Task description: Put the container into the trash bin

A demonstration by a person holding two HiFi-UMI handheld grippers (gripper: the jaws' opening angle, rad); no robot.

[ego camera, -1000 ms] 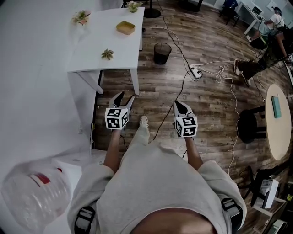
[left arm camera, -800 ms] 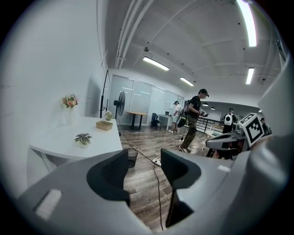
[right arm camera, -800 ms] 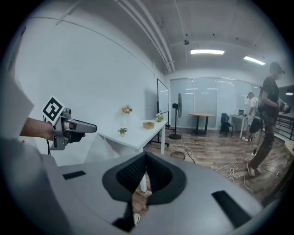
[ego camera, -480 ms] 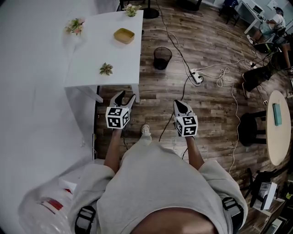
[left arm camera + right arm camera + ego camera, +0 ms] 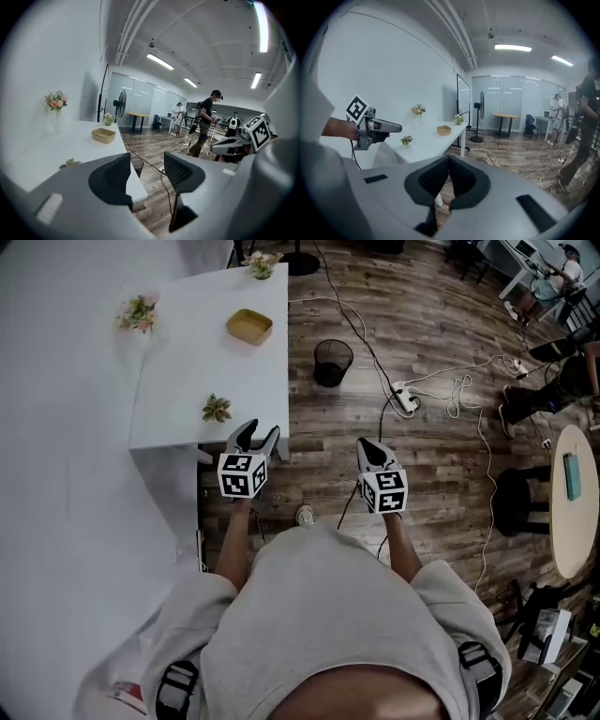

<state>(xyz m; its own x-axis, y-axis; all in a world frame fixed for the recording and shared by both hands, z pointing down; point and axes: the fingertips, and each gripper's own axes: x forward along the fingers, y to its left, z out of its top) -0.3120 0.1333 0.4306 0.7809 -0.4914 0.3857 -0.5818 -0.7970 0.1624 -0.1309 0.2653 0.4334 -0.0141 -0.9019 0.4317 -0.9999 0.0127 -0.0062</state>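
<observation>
The container is a shallow yellow tray [image 5: 249, 326] on the white table [image 5: 187, 371], far side; it also shows in the left gripper view [image 5: 103, 135] and the right gripper view [image 5: 444, 130]. The trash bin [image 5: 332, 362] is a black mesh basket on the wood floor just right of the table, seen too past the left jaws [image 5: 137, 165]. My left gripper [image 5: 255, 435] hovers at the table's near right corner, open and empty. My right gripper [image 5: 372, 448] hangs over the floor, shut with nothing in it. Both are well short of the container.
On the table stand a small plant [image 5: 217, 409], pink flowers [image 5: 138, 312] and another plant [image 5: 262, 261]. A power strip [image 5: 405, 395] with cables lies on the floor. A round table [image 5: 574, 498] and black stool [image 5: 518, 500] stand at the right. People stand far off.
Both grippers have moved forward with the person toward the table, which now lies closer. The big clear bottle at the lower left has slid almost out of view. The jaws have not changed.
</observation>
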